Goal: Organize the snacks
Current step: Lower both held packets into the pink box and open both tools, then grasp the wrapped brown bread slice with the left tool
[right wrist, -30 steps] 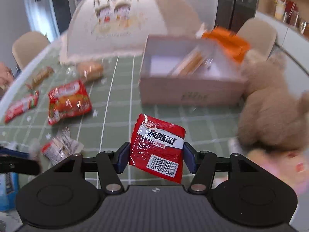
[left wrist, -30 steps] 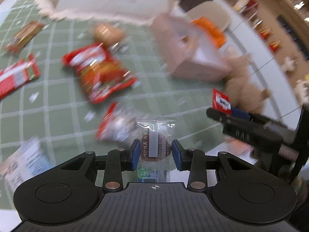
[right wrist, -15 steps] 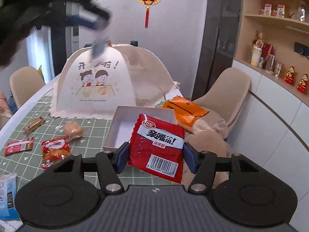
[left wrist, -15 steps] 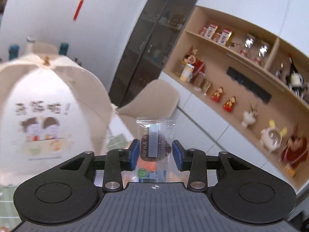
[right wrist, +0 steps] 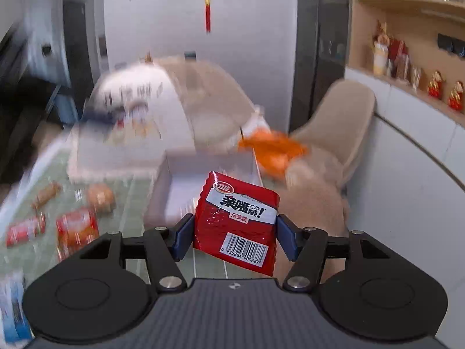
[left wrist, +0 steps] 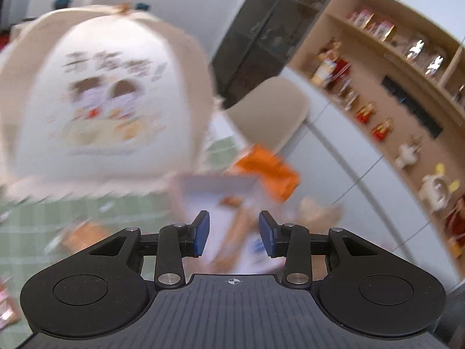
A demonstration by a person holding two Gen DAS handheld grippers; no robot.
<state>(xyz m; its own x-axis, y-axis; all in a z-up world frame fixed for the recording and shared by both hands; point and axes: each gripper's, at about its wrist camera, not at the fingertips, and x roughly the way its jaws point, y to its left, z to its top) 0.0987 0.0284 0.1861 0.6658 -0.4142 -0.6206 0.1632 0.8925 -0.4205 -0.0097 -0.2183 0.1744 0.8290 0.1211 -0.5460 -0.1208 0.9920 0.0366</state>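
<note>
Right gripper [right wrist: 234, 237] clamps the glossy red foil snack packet [right wrist: 236, 223]; left gripper [left wrist: 234, 234] hangs apart, empty, above the shallow white cardboard box [left wrist: 215, 203]. Delivery step: next, I'd judge, carry red over that box.

Left gripper [left wrist: 234, 234]: black arms, blue pads, shiny round screws, ribbed grey top with small cross mark. Right gripper [right wrist: 235, 237]: same look.
</note>
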